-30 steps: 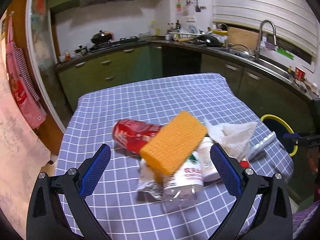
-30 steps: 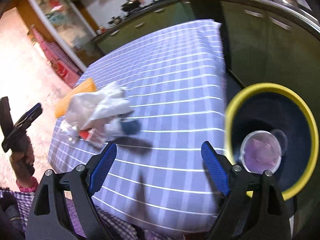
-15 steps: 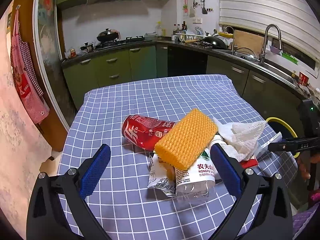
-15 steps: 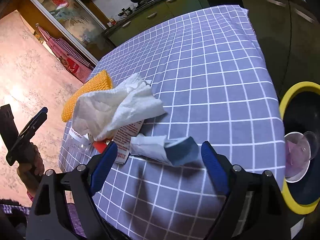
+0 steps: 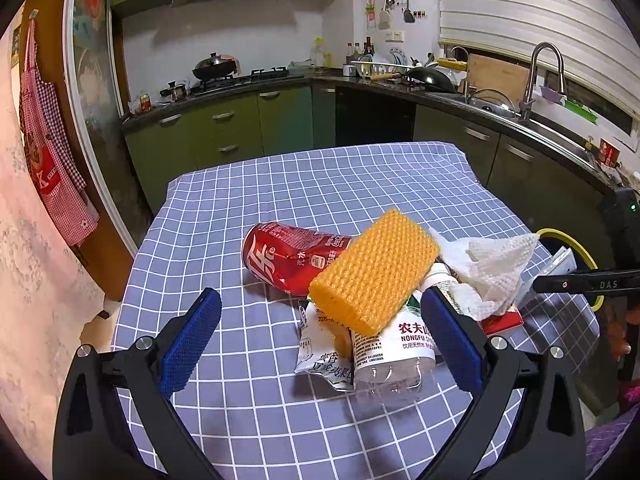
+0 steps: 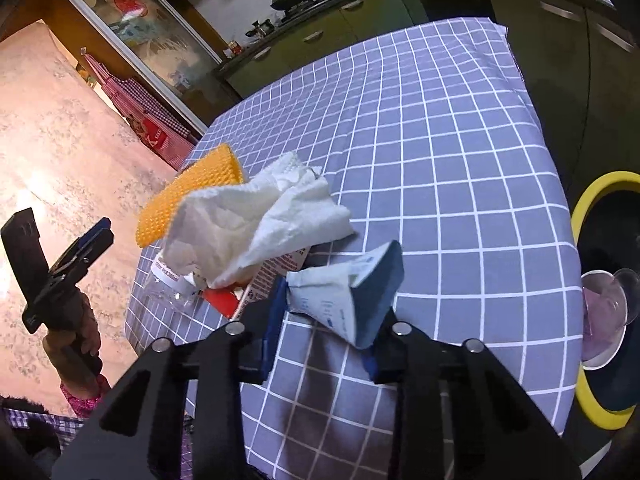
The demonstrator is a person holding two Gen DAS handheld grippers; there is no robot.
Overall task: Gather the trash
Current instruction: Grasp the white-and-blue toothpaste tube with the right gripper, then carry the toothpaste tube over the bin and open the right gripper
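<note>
Closing since the earlier frame, the right tongs (image 6: 326, 326) now pinch the blue-and-white wrapper (image 6: 352, 288) just beside the crumpled tissue (image 6: 260, 224) on the desk (image 6: 440, 140) — left tongs (image 5: 320, 336) spread, facing the sponge (image 5: 374, 270).

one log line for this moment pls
right gripper: shut on blue-white packet | left gripper: open, hovering by trash pile | bin: at table's right

Warm indoor light, strong fisheye bending at edges, perhaps slight blur in right view.
</note>
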